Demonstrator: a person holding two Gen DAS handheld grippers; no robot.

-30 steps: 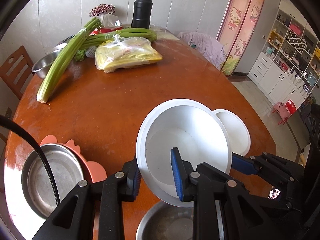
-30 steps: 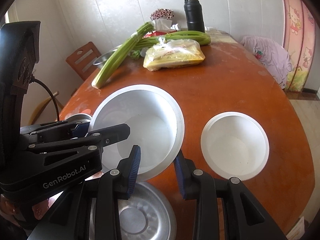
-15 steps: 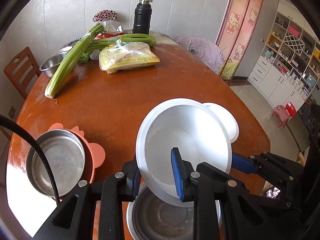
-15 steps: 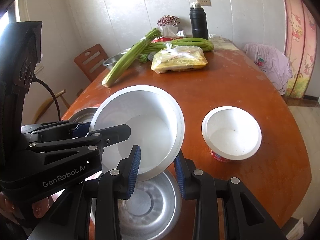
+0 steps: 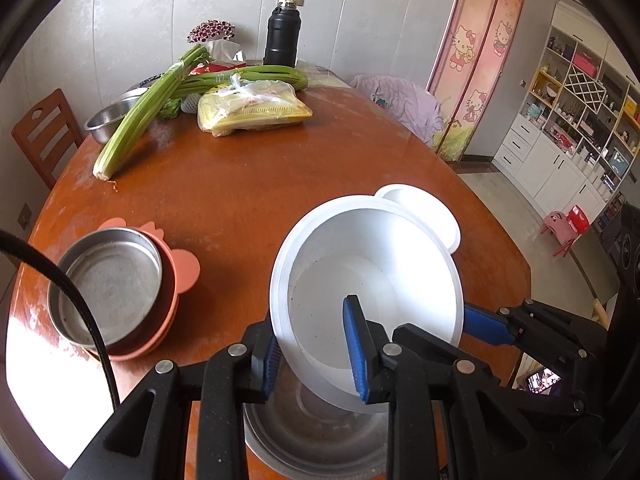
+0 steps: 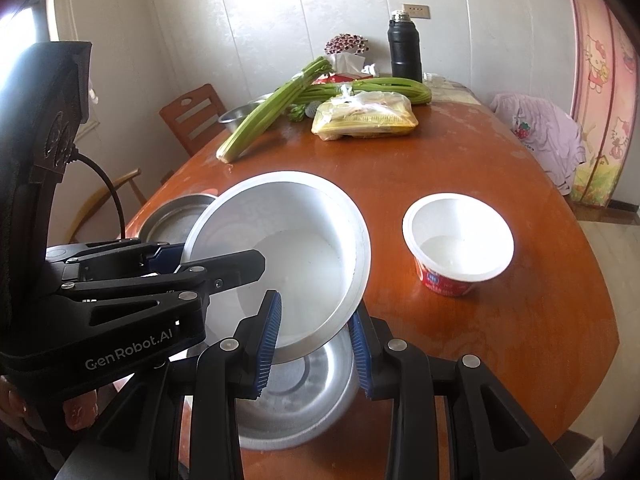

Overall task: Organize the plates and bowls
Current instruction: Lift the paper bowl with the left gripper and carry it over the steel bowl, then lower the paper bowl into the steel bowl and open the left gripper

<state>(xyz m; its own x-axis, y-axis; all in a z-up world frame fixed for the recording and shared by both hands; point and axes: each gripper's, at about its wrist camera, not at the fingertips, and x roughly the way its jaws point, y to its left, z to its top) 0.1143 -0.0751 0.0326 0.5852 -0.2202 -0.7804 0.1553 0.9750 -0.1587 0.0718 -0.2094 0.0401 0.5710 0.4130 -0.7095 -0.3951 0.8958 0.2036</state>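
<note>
A large white bowl [image 5: 372,280] hangs tilted over a steel bowl [image 5: 320,440] at the table's near edge. My left gripper [image 5: 312,354] is shut on its near rim, one blue pad inside and one outside. My right gripper [image 6: 314,346] is shut on the same white bowl [image 6: 288,256] at another part of the rim, above the steel bowl [image 6: 296,396]. Each view shows the other gripper: the right gripper [image 5: 478,322] at the bowl's right side, the left gripper [image 6: 200,256] at its left. A small white cup with a red label [image 6: 458,240] stands to the right.
A steel dish on an orange plate [image 5: 108,284] sits at the near left. Celery [image 5: 148,108], a yellow bag [image 5: 252,110], a black flask [image 5: 282,36] and another steel bowl [image 5: 104,120] are at the far end. A wooden chair [image 5: 44,132] stands left of the table [image 5: 240,200].
Both grippers have drawn back toward the near edge with the white bowl. The steel bowl now shows more fully beneath it, and the small cup lies farther off.
</note>
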